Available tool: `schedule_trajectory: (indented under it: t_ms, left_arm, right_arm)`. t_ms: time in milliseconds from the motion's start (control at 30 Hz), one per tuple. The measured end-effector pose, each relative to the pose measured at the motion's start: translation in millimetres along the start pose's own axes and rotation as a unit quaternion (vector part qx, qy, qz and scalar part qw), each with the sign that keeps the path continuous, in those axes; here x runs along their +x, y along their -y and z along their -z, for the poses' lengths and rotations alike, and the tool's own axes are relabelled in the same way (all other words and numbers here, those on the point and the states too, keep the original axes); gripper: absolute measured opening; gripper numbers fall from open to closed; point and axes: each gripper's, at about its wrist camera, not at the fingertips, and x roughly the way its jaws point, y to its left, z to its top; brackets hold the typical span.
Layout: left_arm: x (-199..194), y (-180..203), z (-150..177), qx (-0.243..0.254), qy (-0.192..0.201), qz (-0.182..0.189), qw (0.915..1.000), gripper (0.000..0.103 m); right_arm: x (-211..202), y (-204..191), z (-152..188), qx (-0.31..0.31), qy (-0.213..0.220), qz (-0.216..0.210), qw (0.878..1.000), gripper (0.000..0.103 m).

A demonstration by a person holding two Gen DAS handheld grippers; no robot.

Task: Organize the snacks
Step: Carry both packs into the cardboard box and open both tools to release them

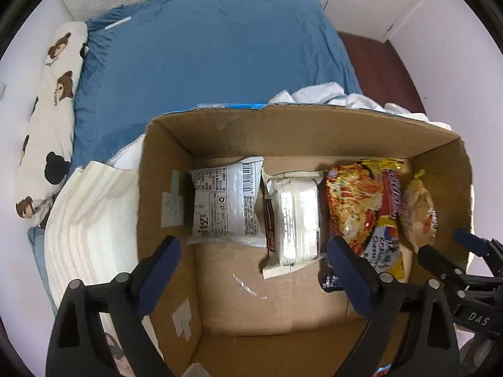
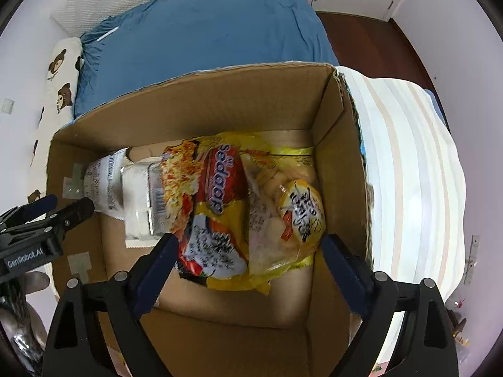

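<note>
Right wrist view: both tools, left tool (image 1: 251,279) and right tool (image 2: 248,270), gape empty over box (image 2: 195,100); noodle packet (image 2: 213,207) light, crinkly, brittle, so pinch edge seam.

My left wrist camera looks straight down, close over the cardboard box (image 1: 301,125), its fingers (image 1: 160,270) low in frame. My right wrist camera does the same beside it, over the box's other end. Both share the yellow noodle packet (image 1: 361,207), the box floor, and the blue bed (image 1: 213,47) across the upper frame.
</note>
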Motion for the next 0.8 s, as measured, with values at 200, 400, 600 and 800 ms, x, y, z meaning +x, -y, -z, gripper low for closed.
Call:
schedule_trajectory:
  t_ms: [200,400,600,800]
  left_arm:
    - [-33.3,2.3,27.3,-0.003,0.046,-0.001,0.9989,0.095]
    - [-74.6,3.4,64.2,-0.007,0.112,-0.011,0.9936,0.095]
    - [-106.7,9.0,107.4,-0.009,0.164,-0.021,0.9861,0.095]
    - [-133.7,9.4,147.6,-0.015,0.196,-0.025,0.9802,0.095]
  right_arm:
    - [-20.5,-6.7,23.5,-0.006,0.027,-0.006,1.0,0.096]
    - [-49.6,-11.6,54.6,-0.015,0.078,-0.011,0.997,0.096]
    - [-86.4,-22.2,100.3,-0.031,0.141,-0.016,0.989,0.096]
    - [-117.6,-34.4,142.7,-0.044,0.188,-0.019,0.981,0.096]
